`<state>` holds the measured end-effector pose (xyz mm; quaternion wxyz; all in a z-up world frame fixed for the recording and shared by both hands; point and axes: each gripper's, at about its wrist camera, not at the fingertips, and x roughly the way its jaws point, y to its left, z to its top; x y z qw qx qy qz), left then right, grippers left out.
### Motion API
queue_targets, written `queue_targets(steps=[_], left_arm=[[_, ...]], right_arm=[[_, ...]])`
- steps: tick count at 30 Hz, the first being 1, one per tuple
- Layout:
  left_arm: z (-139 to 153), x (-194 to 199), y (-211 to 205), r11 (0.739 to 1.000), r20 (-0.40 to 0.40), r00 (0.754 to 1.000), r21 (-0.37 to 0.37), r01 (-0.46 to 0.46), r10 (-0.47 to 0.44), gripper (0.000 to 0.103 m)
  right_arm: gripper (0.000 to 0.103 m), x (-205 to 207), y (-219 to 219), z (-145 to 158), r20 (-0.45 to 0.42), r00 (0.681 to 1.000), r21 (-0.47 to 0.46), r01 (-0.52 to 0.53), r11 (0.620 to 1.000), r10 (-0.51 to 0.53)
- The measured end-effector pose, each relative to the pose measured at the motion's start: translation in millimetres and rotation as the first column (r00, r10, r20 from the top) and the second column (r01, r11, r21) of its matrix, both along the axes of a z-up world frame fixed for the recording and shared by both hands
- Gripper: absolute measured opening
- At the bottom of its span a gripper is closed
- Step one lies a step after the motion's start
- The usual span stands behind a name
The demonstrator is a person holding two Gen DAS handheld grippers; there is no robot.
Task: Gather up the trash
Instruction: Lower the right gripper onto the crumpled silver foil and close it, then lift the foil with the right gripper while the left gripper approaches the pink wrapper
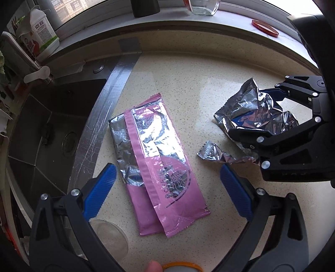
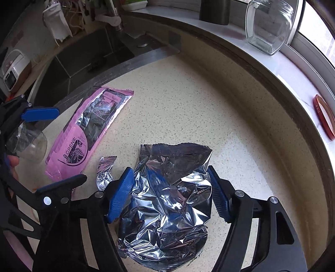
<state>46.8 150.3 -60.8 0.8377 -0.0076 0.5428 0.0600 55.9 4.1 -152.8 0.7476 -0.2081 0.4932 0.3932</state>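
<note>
A pink and silver wrapper (image 1: 159, 167) lies flat on the speckled counter (image 1: 184, 79); it also shows in the right wrist view (image 2: 83, 134). My left gripper (image 1: 165, 186) is open and hovers over it, one blue pad on each side. A crumpled silver foil bag (image 2: 167, 200) lies to the right and shows in the left wrist view (image 1: 257, 113). My right gripper (image 2: 171, 192) is open around the bag, its pads close to the foil. A small torn foil scrap (image 1: 217, 153) lies between the two wrappers and shows in the right wrist view (image 2: 105, 171).
A steel sink (image 1: 46, 125) with a tap (image 1: 23, 54) lies to the left. A clear glass cup (image 2: 31, 144) stands by the near counter edge. On the window sill stand a glass jar (image 2: 270, 27), a dark cup (image 1: 145, 7), a bottle (image 1: 41, 31) and a red lid (image 1: 264, 28).
</note>
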Motion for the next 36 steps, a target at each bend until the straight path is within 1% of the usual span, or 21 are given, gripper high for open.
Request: queue_targets(steps=[1, 8, 9, 12, 15, 16, 18, 21, 25, 33, 36], left_arm=[[-0.6, -0.2, 0.2, 1.000, 0.000, 1.000, -0.001, 0.001, -0.001, 0.097], [-5.8, -0.1, 3.8, 1.000, -0.010, 1.000, 0.000, -0.009, 0.009, 0.097], [-6.4, 0.2, 3.6, 1.000, -0.013, 1.000, 0.002, -0.007, 0.007, 0.097], [-8.0, 2.6, 4.5, 1.000, -0.016, 1.000, 0.000, -0.009, 0.009, 0.097], [-8.8, 3.8, 5.3, 1.000, -0.018, 1.000, -0.003, -0.015, 0.015, 0.097], [-9.0, 4.1, 5.3, 1.000, -0.026, 1.000, -0.010, -0.007, 0.007, 0.097], [-9.5, 4.5, 5.2, 1.000, -0.028, 1.000, -0.005, -0.008, 0.008, 0.097], [-11.9, 6.8, 5.5, 1.000, -0.036, 0.999, -0.001, -0.010, 0.010, 0.097], [-14.5, 10.9, 5.9, 1.000, -0.042, 0.999, -0.003, -0.017, 0.017, 0.097], [-21.3, 16.2, 10.2, 0.999, -0.058, 0.998, -0.007, -0.033, 0.033, 0.097], [-23.3, 19.4, 14.5, 0.999, -0.061, 0.997, -0.029, -0.043, 0.042, 0.097]], right_arm=[[0.063, -0.6, 0.5, -0.8, -0.004, 1.000, 0.000, -0.003, 1.000, 0.003], [0.056, -1.4, -1.7, 0.3, 0.004, 1.000, 0.002, 0.001, 1.000, -0.001], [0.052, -1.2, -2.8, 0.9, 0.008, 1.000, 0.002, 0.003, 1.000, -0.003], [0.050, 0.5, -5.6, 1.4, -0.001, 1.000, 0.010, 0.011, 1.000, -0.011], [0.045, -0.6, -7.2, 1.8, 0.000, 1.000, 0.012, 0.005, 1.000, -0.005], [0.040, -0.6, -8.1, 2.0, 0.002, 1.000, 0.012, 0.005, 1.000, -0.005], [0.035, 0.7, -10.1, 2.8, 0.000, 1.000, 0.018, 0.015, 1.000, -0.015], [0.031, 4.8, -15.0, 3.6, -0.008, 0.999, 0.025, 0.031, 0.999, -0.031], [0.026, 3.3, -18.1, 6.0, -0.007, 1.000, 0.028, 0.022, 0.999, -0.022], [0.023, 2.4, -23.7, 7.7, -0.007, 0.999, 0.033, 0.038, 0.999, -0.038], [0.023, 2.4, -27.2, 9.2, -0.003, 0.999, 0.034, 0.046, 0.998, -0.046]])
